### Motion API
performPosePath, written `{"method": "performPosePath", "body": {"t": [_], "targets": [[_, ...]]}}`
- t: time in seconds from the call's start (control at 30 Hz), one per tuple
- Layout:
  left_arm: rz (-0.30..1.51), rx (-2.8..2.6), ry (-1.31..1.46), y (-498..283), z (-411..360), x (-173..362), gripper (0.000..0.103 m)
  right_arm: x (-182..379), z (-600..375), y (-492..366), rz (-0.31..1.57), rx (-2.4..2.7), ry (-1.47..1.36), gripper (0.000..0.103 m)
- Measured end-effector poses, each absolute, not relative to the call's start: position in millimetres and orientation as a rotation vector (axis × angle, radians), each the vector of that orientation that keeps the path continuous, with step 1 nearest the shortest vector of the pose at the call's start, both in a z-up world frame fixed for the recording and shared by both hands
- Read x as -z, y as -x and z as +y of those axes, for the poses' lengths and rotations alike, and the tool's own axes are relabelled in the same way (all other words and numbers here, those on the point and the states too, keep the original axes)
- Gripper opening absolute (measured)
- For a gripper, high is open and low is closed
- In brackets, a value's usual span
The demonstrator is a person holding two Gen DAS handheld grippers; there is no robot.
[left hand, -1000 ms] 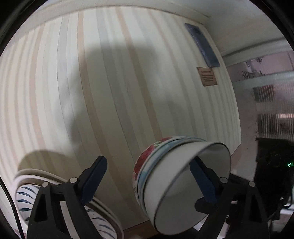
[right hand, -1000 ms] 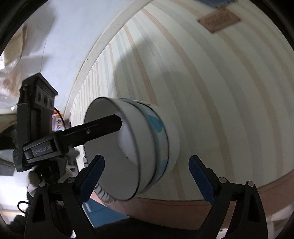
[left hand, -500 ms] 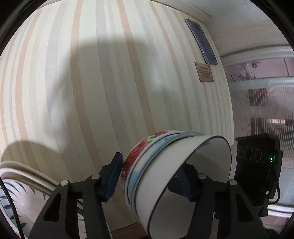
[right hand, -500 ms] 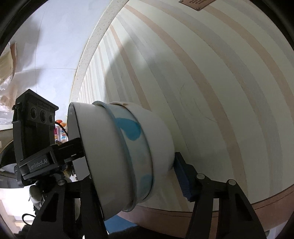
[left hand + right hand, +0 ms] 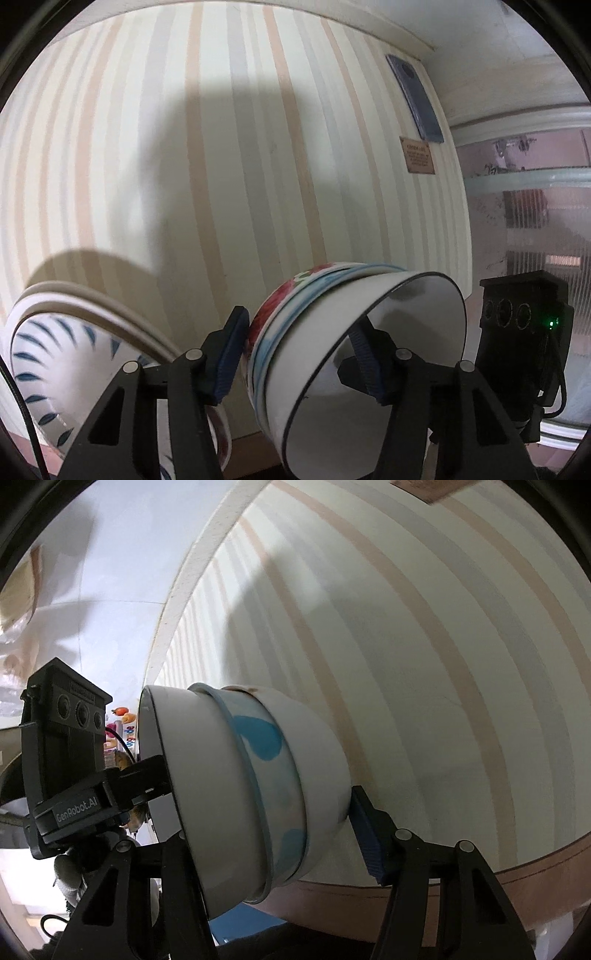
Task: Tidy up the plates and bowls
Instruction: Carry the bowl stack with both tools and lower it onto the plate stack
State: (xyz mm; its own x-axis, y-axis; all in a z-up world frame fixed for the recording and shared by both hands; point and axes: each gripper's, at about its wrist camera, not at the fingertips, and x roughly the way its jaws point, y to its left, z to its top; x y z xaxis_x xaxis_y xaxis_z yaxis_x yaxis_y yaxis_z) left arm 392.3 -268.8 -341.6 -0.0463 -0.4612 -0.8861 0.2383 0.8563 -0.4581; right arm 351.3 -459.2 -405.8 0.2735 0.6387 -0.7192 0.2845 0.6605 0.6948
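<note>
So on my feed both grippers are on the same stack of bowls (image 5: 354,354), which sits low and right of centre in the left wrist view, tipped on its side with the open mouth facing lower right. From that camera the left gripper (image 5: 299,363) is pinching the stack: one blue pad is pressed on the red flowered outer bowl (image 5: 269,314) and the other pad reaches inside the white inner bowl (image 5: 373,365), so the bowl walls are clamped between them. Between those two there's a bowl with a pale blue rim. In the right wrist view the same stack (image 5: 258,794) fills the lower middle, with blue blotches on the middle bowl. The right gripper (image 5: 273,834) is closed down around it too, the right-hand blue pad touching the base of the outermost bowl at lower right; the other finger is hidden behind the rim, so I can't see that contact. The left gripper's black body (image 5: 70,760) shows at the left edge there, its finger poking into the bowl mouth. Bottom left of the left view there's a stack of plates (image 5: 55,354), the front one with blue leaf strokes. Behind everything is a striped tablecloth (image 5: 221,166), with a dark phone (image 5: 417,99) and a small brown tag (image 5: 417,153) on it at upper right.
</note>
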Motion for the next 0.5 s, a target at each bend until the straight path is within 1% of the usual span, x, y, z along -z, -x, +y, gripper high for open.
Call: {"method": "performPosePath", "body": {"t": [0.27, 0.5], "targets": [[1.449, 0.52, 0.245, -388, -230, 313, 0.053, 371, -427, -361, 1.313, -0.364, -0.793, 0.061], [1.406, 0.451, 0.315, -385, -186, 306, 0.053, 358, -385, -375, 1.326, -0.436, -0.716, 0.061]]}}
